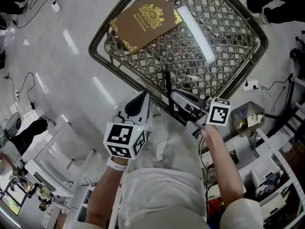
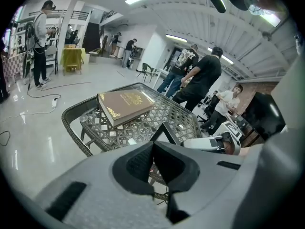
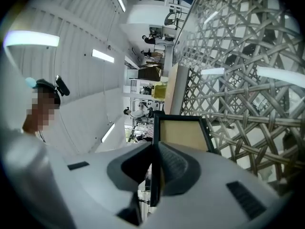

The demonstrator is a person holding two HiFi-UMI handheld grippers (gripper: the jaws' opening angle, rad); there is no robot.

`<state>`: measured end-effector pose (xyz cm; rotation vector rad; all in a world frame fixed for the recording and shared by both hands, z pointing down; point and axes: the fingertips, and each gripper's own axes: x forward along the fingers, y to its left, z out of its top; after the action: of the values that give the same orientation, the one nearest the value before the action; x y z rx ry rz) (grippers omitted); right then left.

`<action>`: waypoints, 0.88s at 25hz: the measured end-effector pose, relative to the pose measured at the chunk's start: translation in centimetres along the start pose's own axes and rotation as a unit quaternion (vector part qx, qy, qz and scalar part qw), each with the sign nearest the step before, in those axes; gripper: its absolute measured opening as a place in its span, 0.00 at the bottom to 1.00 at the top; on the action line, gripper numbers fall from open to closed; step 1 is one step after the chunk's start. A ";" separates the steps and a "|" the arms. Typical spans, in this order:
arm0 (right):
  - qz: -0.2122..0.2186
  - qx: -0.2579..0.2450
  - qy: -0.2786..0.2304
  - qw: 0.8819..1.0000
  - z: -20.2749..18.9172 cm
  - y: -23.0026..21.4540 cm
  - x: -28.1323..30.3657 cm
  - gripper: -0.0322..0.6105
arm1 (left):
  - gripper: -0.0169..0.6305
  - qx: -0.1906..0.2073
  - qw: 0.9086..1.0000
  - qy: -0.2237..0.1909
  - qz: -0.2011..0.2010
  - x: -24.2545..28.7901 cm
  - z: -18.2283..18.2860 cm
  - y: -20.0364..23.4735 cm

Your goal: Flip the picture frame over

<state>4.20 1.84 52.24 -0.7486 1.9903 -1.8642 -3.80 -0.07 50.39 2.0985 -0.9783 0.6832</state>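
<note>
The black picture frame [image 1: 167, 87] stands on edge over the near rim of the wicker glass-top table [image 1: 102, 61]. My right gripper [image 1: 178, 99] is shut on its edge. In the right gripper view the frame [image 3: 183, 132] shows a tan panel, and its black border is pinched between the jaws of the right gripper [image 3: 153, 156]. My left gripper [image 1: 142, 99] hovers just left of the frame without touching it. In its own view the left gripper [image 2: 153, 149] has its jaws shut with nothing between them; the frame [image 2: 164, 133] rises beyond.
A brown gold-printed book [image 1: 145, 19] lies at the table's far left corner. Cables [image 1: 28, 87] trail over the glossy floor on the left. Shelves with boxes [image 1: 267, 173] stand at the right. Several people [image 2: 200, 78] stand beyond the table.
</note>
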 end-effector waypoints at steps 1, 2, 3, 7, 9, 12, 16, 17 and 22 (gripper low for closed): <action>0.000 0.000 -0.003 1.000 0.2 -0.1 -0.3 0.14 | 0.06 0.001 1.000 0.001 -0.001 0.1 0.0 -0.2; -0.001 -0.001 -0.005 1.000 0.3 -0.1 -0.6 0.14 | 0.06 0.002 1.000 0.001 -0.002 0.3 0.0 -0.4; -0.001 -0.002 -0.007 1.000 0.4 -0.2 -0.9 0.14 | 0.06 0.003 1.000 0.002 -0.004 0.4 0.1 -0.5; -0.001 -0.004 -0.017 1.000 1.0 -0.3 -1.9 0.14 | 0.06 0.008 1.000 0.005 -0.009 0.9 0.2 -1.2; -0.003 -0.005 -0.020 1.000 1.4 -0.5 -2.4 0.14 | 0.06 0.010 1.000 0.007 -0.011 1.1 0.2 -1.6; -0.008 -0.003 -0.029 1.000 1.9 -0.9 -3.3 0.14 | 0.06 0.013 1.000 0.010 -0.015 1.5 0.1 -2.1; -0.015 0.000 -0.042 0.999 2.4 -1.4 -4.5 0.14 | 0.06 0.018 1.000 0.012 -0.022 1.9 0.2 -2.8; -0.015 0.001 -0.044 0.999 2.5 -1.5 -4.7 0.14 | 0.06 0.019 0.999 0.013 -0.023 2.0 0.3 -2.9; -0.006 0.013 -0.059 0.998 3.0 -1.9 -5.4 0.14 | 0.06 0.023 0.999 0.012 -0.026 1.9 0.4 -3.2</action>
<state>10.56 2.43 53.10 -0.8446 1.8890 -1.8059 -0.06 0.24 50.29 2.1433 -0.9000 0.7100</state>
